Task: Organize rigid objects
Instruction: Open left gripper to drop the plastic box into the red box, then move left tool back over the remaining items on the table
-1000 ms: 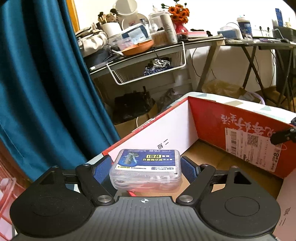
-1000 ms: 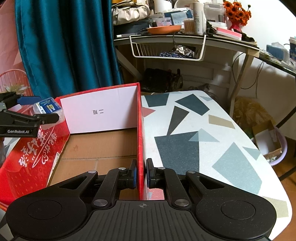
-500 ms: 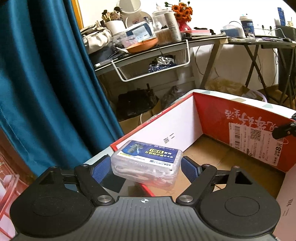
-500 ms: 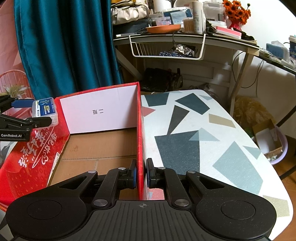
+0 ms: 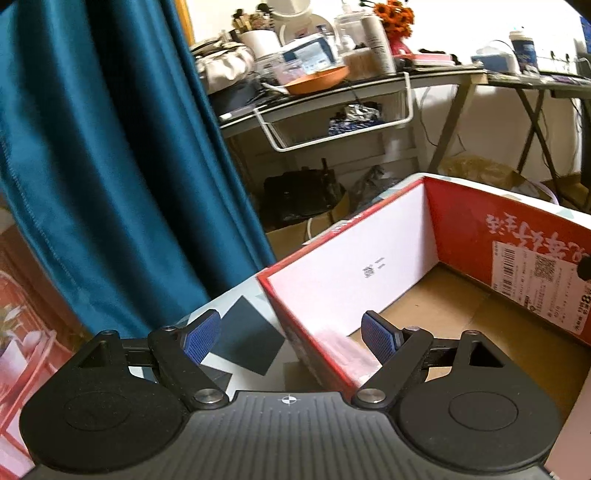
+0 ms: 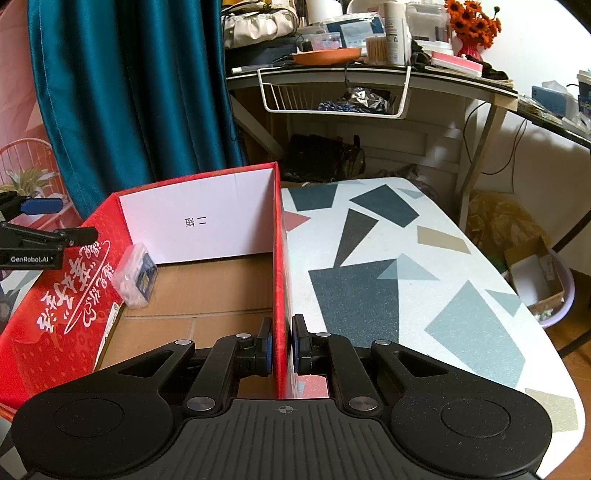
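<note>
left tool (image 5: 291, 334) jaws apart, empty. clear plastic case (image 6: 136, 275) tilted inside red box (image 6: 199, 218), against left wall. right tool (image 6: 281, 345) clamped on box wall; slipping may shift box on counter (image 6: 406, 258).

a lived-in home room; teal curtain (image 6: 122, 92); cluttered desk (image 6: 369, 74) with orange flowers (image 6: 471, 22); patterned table (image 6: 406, 258)
</note>
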